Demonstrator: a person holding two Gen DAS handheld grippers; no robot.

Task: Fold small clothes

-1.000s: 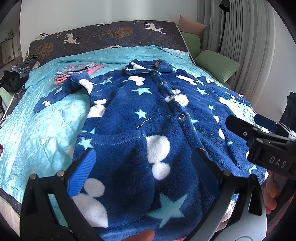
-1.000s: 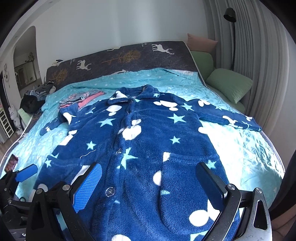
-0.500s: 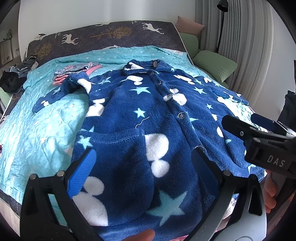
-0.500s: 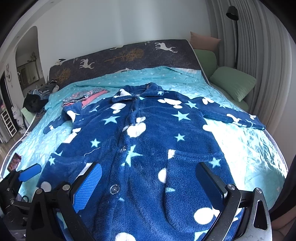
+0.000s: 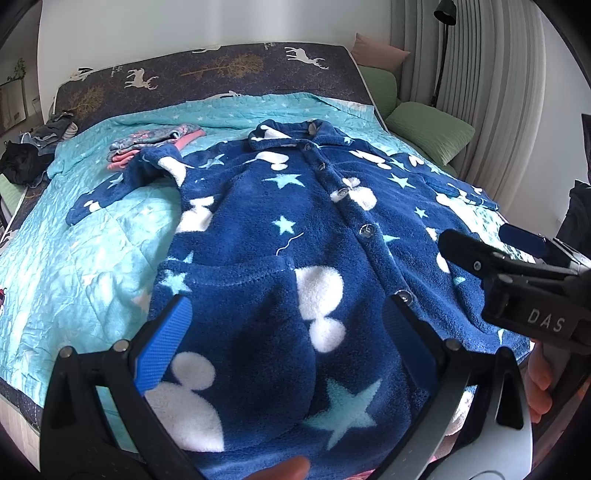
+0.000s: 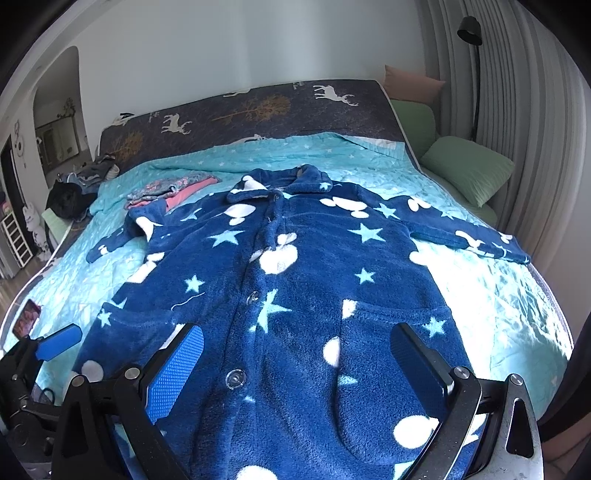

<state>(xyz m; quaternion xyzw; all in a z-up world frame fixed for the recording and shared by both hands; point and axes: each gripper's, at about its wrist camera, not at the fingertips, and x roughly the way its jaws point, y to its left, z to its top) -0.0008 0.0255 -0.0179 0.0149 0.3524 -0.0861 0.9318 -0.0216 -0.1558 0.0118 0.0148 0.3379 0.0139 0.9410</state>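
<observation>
Bed w/ turquoise star-print quilt (image 6: pixel 332 158) spread over it, dark headboard (image 6: pixel 258 110) behind w/ white deer & gold trees. Two green pillows (image 6: pixel 467 168) stacked at the far right corner, pink cushion (image 6: pixel 412 83) above them by the ribbed curtain (image 6: pixel 517 92). Black floor lamp (image 6: pixel 470 27) stands in that corner. Far left edge: dark heap (image 6: pixel 70 197), prob. a bag or bundled cloth, can't tell. Small pink-screened phone (image 6: pixel 26 317) lies at the quilt's left edge.
</observation>
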